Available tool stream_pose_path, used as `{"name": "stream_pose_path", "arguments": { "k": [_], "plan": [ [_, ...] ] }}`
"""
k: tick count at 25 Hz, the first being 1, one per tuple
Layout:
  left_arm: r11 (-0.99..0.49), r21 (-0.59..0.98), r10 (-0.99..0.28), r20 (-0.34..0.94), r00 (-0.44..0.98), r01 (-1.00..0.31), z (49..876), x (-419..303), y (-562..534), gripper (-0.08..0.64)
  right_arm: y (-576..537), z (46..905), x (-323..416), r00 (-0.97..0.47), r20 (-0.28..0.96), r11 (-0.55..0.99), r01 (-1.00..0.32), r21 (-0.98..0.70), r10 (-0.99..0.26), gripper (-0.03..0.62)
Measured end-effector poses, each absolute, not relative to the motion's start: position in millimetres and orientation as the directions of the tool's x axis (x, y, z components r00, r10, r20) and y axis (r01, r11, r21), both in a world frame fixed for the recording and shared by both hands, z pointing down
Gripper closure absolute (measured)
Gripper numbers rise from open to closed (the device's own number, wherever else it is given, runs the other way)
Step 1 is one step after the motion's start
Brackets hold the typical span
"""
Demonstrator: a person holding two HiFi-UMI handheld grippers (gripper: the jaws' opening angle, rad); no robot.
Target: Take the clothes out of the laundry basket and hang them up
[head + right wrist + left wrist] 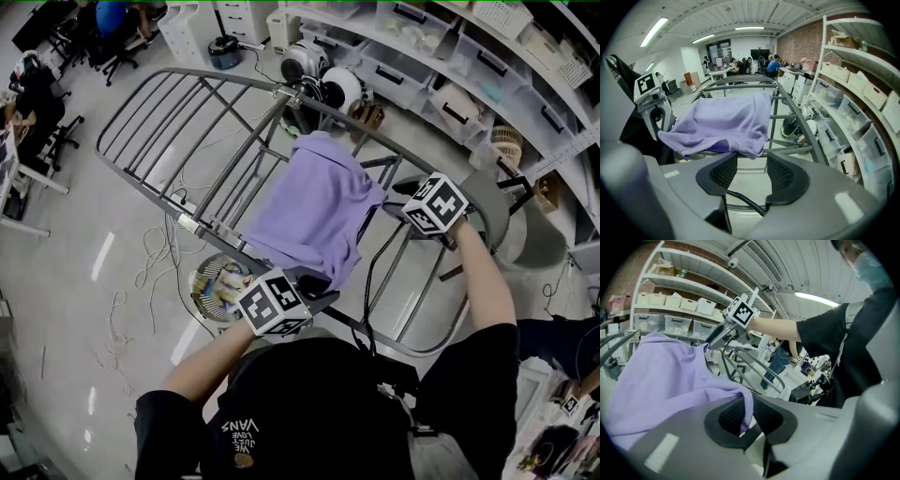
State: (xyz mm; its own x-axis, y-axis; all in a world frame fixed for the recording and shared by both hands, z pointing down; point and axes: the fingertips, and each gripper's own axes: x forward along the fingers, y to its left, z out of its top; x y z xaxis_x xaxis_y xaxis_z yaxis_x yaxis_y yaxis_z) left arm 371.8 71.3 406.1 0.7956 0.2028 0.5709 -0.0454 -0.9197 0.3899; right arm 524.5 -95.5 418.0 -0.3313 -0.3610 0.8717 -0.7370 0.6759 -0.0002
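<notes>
floor (75, 197): pale, loose cables (150, 258) | shelving (862, 70): white, storage bins (848, 110) | wall (797, 41): brick | ceiling: strip lights (655, 29) | office chairs (117, 47): far corner

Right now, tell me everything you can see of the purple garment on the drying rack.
The lavender garment is soft knit cloth with a ribbed hem. It lies wrinkled, draped across the rails of the grey metal drying rack. The left gripper is shut on its near edge. The right gripper stands open just short of the hem, not touching it.
</notes>
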Motion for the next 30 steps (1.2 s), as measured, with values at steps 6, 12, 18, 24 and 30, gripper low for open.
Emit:
{"name": "stream_pose_path", "arguments": {
  "k": [6, 12, 18, 24, 30],
  "plan": [
    [-0.922, 0.386, 0.200, 0.566, 0.800, -0.043, 399.9, 366.2, 76.8, 0.456, -92.1, 402.0, 530.6, -0.360, 0.849, 0.663, -0.748, -0.014, -0.388, 0.402],
    [-0.932, 0.343, 0.084, 0.518, 0.851, -0.116, 373.7, 354.5, 52.4, 0.456, -95.0, 382.6, 539.4, -0.391, 0.810, 0.623, -0.781, -0.042, -0.437, 0.410],
    [-0.911, 0.387, 0.096, 0.533, 0.841, -0.142, 376.7, 378.0, 30.1, 0.456, -119.5, 381.5, 497.5, -0.433, 0.786, 0.667, -0.744, -0.035, -0.441, 0.490],
    [-0.848, 0.495, 0.161, 0.578, 0.800, -0.188, 406.3, 393.8, 20.6, 0.434, -143.0, 422.0, 464.3, -0.386, 0.856, 0.703, -0.711, -0.038, -0.345, 0.551],
    [-0.835, 0.502, 0.153, 0.602, 0.783, -0.223, 412.2, 399.7, 17.4, 0.374, -152.6, 459.0, 460.6, -0.321, 0.894, 0.688, -0.725, -0.019, -0.313, 0.540]
  ]
}}
